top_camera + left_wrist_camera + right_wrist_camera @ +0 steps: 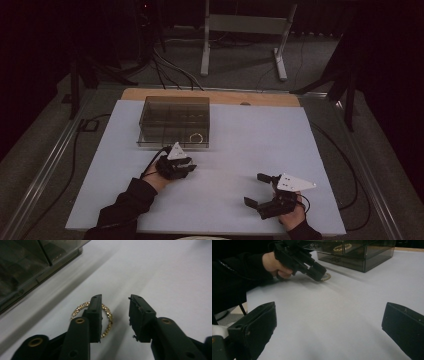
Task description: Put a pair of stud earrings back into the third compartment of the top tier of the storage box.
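A gold chain bracelet (108, 315) lies flat on the white table (230, 145), just in front of a smoky clear compartment box (174, 121). My left gripper (116, 298) is open and low over the bracelet. Its left jaw crosses the ring's middle, while the right jaw stands on bare table beside it. From the right gripper view, the left gripper (299, 260) has its tip at the bracelet (326, 277). A second gold bracelet (196, 137) sits inside the box. My right gripper (253, 189) rests wide open near the front right, with nothing between its jaws.
The box (357, 255) has several compartments and stands at the back left of the table. A sleeve and hand (272, 263) hold the left gripper. Cables and a metal stand (245, 30) are on the floor beyond the table.
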Demonstrator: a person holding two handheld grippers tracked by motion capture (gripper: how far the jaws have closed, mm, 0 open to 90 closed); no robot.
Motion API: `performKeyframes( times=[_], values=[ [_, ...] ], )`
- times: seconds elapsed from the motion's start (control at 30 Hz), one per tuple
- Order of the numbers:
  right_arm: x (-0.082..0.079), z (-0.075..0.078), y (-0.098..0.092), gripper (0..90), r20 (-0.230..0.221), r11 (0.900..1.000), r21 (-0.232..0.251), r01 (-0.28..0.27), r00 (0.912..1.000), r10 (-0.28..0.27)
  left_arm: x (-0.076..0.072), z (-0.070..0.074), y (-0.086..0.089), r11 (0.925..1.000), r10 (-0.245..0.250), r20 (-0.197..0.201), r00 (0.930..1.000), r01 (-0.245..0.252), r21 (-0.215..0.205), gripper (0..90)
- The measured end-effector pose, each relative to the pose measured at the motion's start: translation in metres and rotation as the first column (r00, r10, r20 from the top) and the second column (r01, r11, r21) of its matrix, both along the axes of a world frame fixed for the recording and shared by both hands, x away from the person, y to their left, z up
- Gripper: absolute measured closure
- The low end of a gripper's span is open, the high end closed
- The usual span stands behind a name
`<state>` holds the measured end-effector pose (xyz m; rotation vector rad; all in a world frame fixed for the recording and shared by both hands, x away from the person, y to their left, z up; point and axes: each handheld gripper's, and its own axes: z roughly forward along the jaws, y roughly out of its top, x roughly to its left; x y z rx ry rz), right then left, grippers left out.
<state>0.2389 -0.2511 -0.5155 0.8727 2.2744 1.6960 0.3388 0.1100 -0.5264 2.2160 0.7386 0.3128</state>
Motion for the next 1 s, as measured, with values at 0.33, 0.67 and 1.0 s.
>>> performKeyframes(
  times=[0.33, 0.67, 1.0],
  values=[
    [0.000, 0.000, 0.000, 0.0, 0.000, 1.000, -0.003, -0.001, 1.0000, 0.001, -0.001, -0.004, -0.006, 0.9992, 0.025, -0.009, 0.9997, -0.024, 0.031, 81.0],
    [0.000, -0.001, 0.000, 0.0, -0.006, 1.000, -0.003, 0.001, 1.0000, -0.001, -0.003, -0.002, -0.006, 0.9992, -0.004, -0.002, 1.0000, 0.004, 0.041, 88.2],
    [0.000, 0.000, 0.000, 0.0, -0.003, 1.000, -0.003, 0.001, 1.0000, -0.001, -0.008, 0.014, 0.000, 0.9998, -0.014, 0.027, 0.9995, 0.014, 0.011, 88.3]
  ],
)
